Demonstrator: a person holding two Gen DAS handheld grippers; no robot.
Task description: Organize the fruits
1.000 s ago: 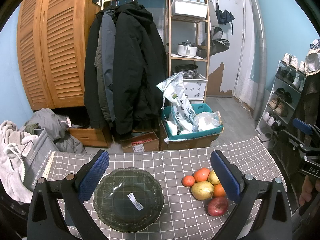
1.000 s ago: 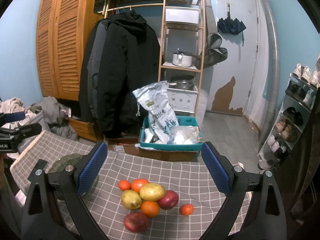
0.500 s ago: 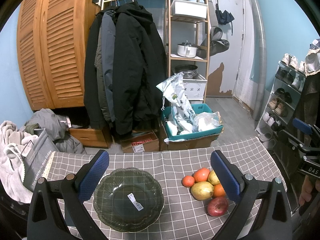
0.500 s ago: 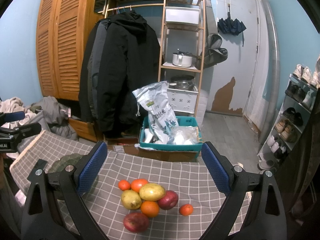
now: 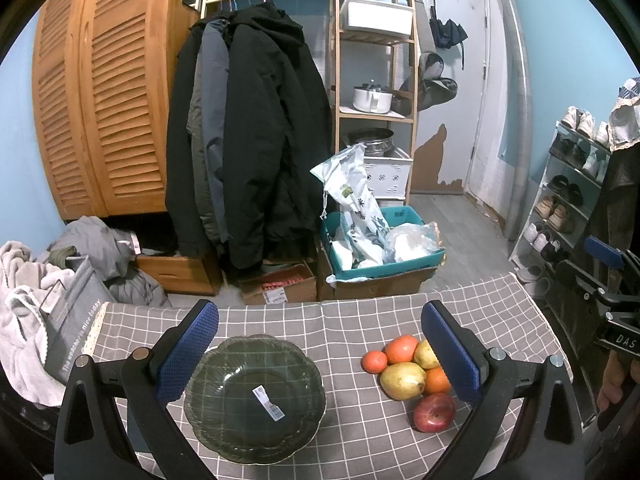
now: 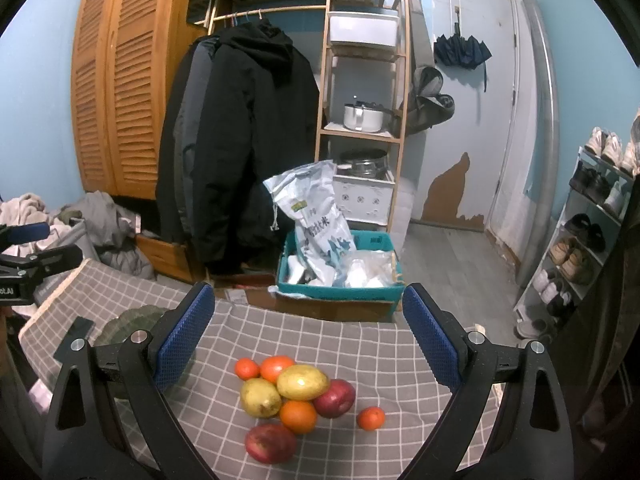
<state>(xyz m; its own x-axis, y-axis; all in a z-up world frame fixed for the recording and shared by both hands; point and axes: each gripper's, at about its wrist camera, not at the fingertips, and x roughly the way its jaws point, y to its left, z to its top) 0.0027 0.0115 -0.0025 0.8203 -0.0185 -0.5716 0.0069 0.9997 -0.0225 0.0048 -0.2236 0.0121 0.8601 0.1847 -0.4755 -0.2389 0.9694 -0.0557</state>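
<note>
We hold both tongs spread wide with nothing between their pads. Our left tongs (image 5: 318, 344) hang above the checked tablecloth (image 5: 352, 432), framing the dark glass bowl (image 5: 255, 398), which has only a sticker inside and no fruit. Our right tongs (image 6: 308, 330) hang over the fruit pile (image 6: 296, 396), which lies between the two fingers but lower down, not touched.

The pile sits to the right of the bowl, near it but apart. We count two yellow pears (image 6: 303, 382) pressed together, a red apple (image 6: 271, 442) at the near edge, another red fruit (image 6: 335, 398) beside the pears, several oranges tucked around them, and one small orange (image 6: 371, 418) lying on its own just beside the heap.

By our reckoning the task has not begun: every fruit is still on the cloth and the bowl is bare. If the bowl is the goal, all of the picking and placing is left.
</note>
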